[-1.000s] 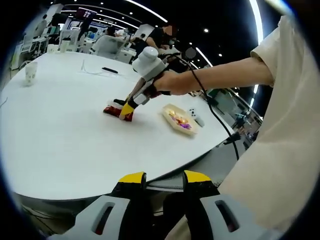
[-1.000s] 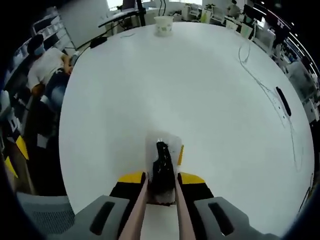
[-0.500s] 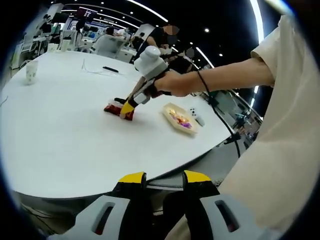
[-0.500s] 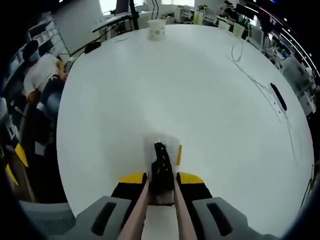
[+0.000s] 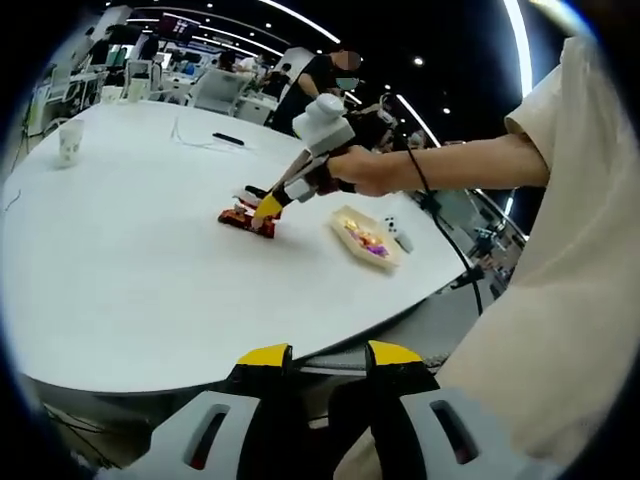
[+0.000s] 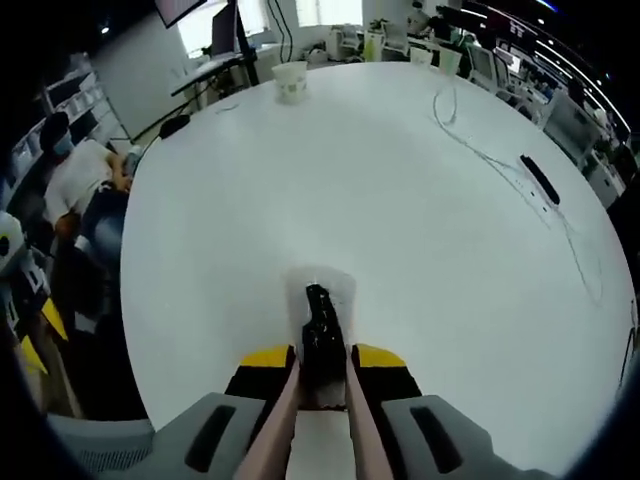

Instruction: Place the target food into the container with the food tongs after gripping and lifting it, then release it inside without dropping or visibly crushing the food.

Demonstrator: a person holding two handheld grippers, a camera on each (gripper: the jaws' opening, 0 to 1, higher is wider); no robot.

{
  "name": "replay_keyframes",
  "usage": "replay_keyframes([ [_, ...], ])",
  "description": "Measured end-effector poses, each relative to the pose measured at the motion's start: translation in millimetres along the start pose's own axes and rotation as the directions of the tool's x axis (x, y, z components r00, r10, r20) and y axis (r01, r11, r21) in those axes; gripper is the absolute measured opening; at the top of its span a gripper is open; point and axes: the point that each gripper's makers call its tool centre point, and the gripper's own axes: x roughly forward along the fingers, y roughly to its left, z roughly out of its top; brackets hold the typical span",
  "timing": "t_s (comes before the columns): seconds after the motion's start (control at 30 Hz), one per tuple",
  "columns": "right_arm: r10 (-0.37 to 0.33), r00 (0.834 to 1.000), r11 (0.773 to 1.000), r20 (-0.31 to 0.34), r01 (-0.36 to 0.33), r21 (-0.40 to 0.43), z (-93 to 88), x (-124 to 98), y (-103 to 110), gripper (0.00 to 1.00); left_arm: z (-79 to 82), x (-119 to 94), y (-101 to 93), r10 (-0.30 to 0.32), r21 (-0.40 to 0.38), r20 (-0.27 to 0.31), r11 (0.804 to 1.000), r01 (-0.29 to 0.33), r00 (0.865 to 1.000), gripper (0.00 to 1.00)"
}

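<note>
In the left gripper view, my right gripper, held by a person's hand, reaches over the white table. Its tongs touch a red and dark food piece low at the table; I cannot tell whether the piece is off the surface. A shallow tray with colourful food lies to its right. In the right gripper view, my right gripper is shut on the food tongs, with a dark piece between the arms. My left gripper hangs open before the table edge, holding nothing.
A paper cup stands far across the table. A black bar-shaped device and a thin cable lie at the far side. Two small white items sit beside the tray. A person sits beyond the table.
My right gripper with the tongs has shifted a little right toward the tray, and the food piece moved with it. Its view now takes in more of the table. The left gripper has stayed put.
</note>
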Motion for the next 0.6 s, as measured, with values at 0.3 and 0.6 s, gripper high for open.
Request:
replay_keyframes([
  [0.3,0.009,1.000,1.000,-0.015,-0.009,0.014,-6.0,9.7,3.5,0.19,0.8,2.2,-3.8,-0.008,0.002,0.003,1.000,0.008,1.000,0.28],
  [0.6,0.017,1.000,0.997,0.004,-0.017,0.071,-4.4,10.5,-0.5,0.19,-3.7,-0.3,-1.8,-0.001,-0.008,-0.004,1.000,0.001,1.000,0.28],
])
